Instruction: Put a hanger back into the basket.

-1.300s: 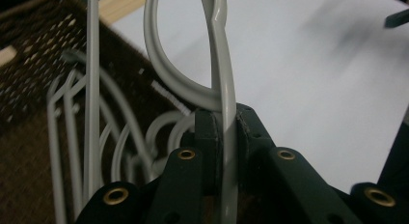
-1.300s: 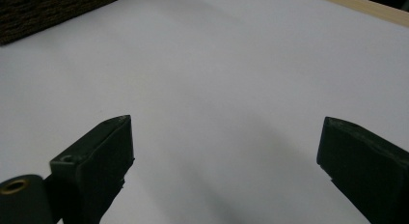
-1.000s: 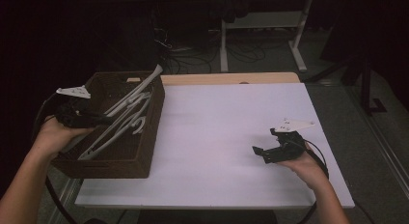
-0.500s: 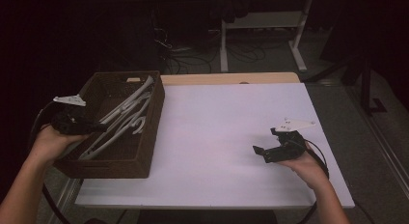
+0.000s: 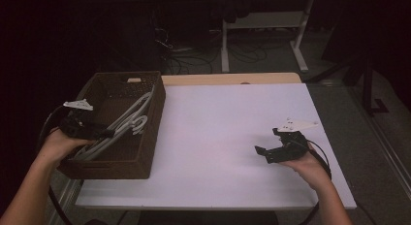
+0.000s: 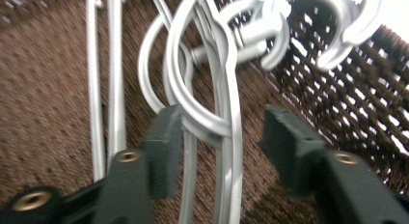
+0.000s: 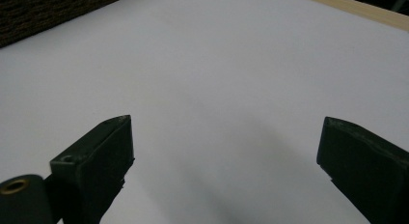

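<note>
1. Left gripper [image 5: 104, 134] sits inside the woven basket [image 5: 154, 119] at the table's left edge, jaws part-spread and just been opening. The white hangers [image 6: 226, 122] run between them; the left pad seems to touch a loop, though blur makes that uncertain. No pinch, so this reads as a release.
2. Hangers [image 5: 127, 124] lie slanted in the basket, hooks up near its right wall. Likely dropped there to be stored together.
3. White table [image 5: 218, 137]: bare middle, working space.
4. Right gripper [image 5: 271, 152] low over the table's right part, jaws spread wide, nothing between them. Apparently parked, waiting.
</note>
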The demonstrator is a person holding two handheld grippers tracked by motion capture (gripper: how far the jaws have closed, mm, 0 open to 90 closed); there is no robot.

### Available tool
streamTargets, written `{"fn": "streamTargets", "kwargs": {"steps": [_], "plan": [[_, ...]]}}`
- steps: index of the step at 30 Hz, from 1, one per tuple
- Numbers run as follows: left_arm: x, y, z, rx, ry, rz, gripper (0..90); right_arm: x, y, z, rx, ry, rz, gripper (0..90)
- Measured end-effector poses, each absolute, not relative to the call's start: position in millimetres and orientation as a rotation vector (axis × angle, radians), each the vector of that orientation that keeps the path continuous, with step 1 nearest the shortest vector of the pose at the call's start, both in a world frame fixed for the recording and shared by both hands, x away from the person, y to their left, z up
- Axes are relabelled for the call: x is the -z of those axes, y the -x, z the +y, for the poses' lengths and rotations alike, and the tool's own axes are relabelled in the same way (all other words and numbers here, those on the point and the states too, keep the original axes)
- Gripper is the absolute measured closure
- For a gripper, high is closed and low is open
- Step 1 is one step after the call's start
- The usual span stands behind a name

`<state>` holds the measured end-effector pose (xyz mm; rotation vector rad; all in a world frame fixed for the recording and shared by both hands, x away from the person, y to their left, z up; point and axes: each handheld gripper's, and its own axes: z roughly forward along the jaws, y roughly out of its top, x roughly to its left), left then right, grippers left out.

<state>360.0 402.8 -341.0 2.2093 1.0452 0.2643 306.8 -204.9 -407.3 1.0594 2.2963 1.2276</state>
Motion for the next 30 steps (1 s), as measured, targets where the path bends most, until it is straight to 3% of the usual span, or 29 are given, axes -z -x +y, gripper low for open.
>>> {"fn": "streamTargets", "kwargs": {"steps": [10, 20, 30], "plan": [[313, -342, 373, -0.275, -2.042, 0.875, 22.8, 403, -306, -205, -1.244, -1.046, 2.294, 5.4], [307, -326, 326, -0.266, -1.986, 0.727, 14.4, 387, -301, -204, -1.281, -1.018, 2.315, 2.9], [322, -321, 298, -0.225, -1.953, 0.69, 2.9, 361, -293, -201, -1.331, -0.974, 2.334, 0.0]]}}
